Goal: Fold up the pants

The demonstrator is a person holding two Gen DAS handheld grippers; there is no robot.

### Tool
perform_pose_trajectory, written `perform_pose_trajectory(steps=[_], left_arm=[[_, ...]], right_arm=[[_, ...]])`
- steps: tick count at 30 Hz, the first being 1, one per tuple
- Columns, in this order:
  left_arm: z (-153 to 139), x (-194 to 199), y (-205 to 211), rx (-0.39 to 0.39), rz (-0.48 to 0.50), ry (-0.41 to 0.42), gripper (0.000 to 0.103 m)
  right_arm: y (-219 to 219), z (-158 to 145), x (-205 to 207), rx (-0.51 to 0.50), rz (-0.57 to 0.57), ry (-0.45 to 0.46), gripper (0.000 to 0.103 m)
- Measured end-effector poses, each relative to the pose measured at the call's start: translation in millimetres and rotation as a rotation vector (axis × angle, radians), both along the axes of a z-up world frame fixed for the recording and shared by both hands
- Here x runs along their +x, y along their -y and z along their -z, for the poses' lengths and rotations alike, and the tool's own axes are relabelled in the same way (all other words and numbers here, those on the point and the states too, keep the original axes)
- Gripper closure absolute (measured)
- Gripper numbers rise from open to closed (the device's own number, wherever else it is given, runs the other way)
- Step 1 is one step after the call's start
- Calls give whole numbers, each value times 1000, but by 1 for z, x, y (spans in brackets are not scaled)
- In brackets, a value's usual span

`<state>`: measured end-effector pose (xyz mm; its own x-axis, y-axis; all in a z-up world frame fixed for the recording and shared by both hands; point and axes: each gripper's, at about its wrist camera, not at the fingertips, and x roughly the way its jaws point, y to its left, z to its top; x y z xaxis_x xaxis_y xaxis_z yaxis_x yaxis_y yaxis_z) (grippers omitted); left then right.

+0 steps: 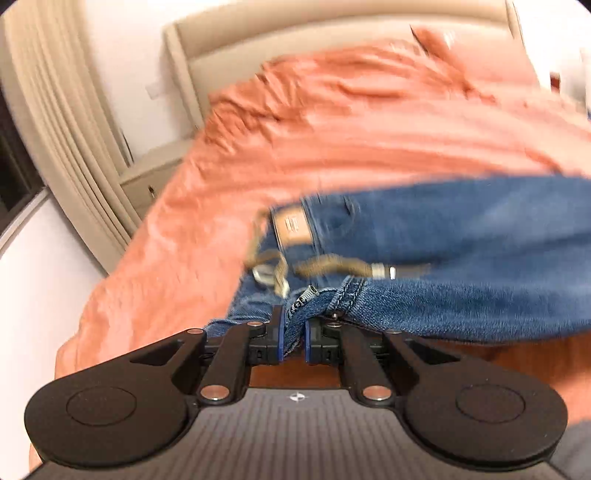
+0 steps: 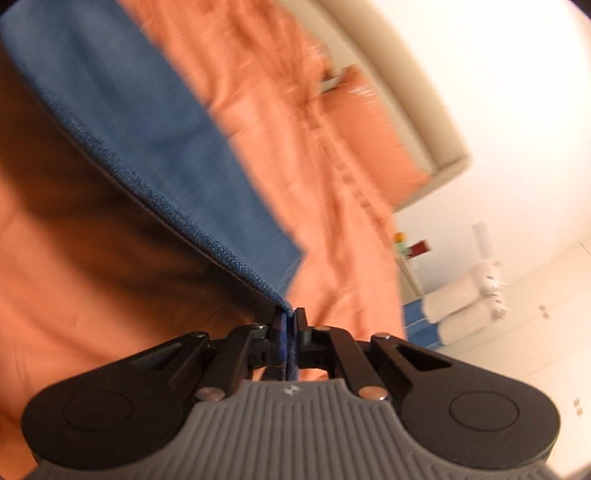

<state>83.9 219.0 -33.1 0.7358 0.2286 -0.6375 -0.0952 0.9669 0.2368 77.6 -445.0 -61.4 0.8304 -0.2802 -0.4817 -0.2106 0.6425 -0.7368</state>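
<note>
Blue jeans (image 1: 461,236) with a tan waist patch and a brown belt lie across an orange bedspread (image 1: 332,129). My left gripper (image 1: 293,332) is shut on the waistband by the belt loop and holds it lifted off the bed. In the right wrist view the jeans (image 2: 122,110) stretch away to the upper left. My right gripper (image 2: 290,325) is shut on a leg-end edge of the denim and holds it raised, with a shadow on the bedspread (image 2: 332,166) below. Both views are blurred by motion.
A beige padded headboard (image 1: 332,33) stands behind the bed, with curtains (image 1: 62,122) and a nightstand (image 1: 147,181) to the left. In the right wrist view there are an orange pillow (image 2: 373,122), white rolled towels (image 2: 458,299) and a white wall.
</note>
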Motion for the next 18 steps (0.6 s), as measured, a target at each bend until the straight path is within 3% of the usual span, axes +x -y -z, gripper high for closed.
perform_pose_trajectory(steps=[4,7,18], left_arm=[[-38,0,-4,-25,7,76,93],[-52,12,-5,-30,8,69,93],[-43,115,6,-6,-29,2,93]], right_arm=[[-1,-45,-2,63,64,91,103],[2,-59,7,106,119,112,103],[-4,-7,123,73,212,-2,103]])
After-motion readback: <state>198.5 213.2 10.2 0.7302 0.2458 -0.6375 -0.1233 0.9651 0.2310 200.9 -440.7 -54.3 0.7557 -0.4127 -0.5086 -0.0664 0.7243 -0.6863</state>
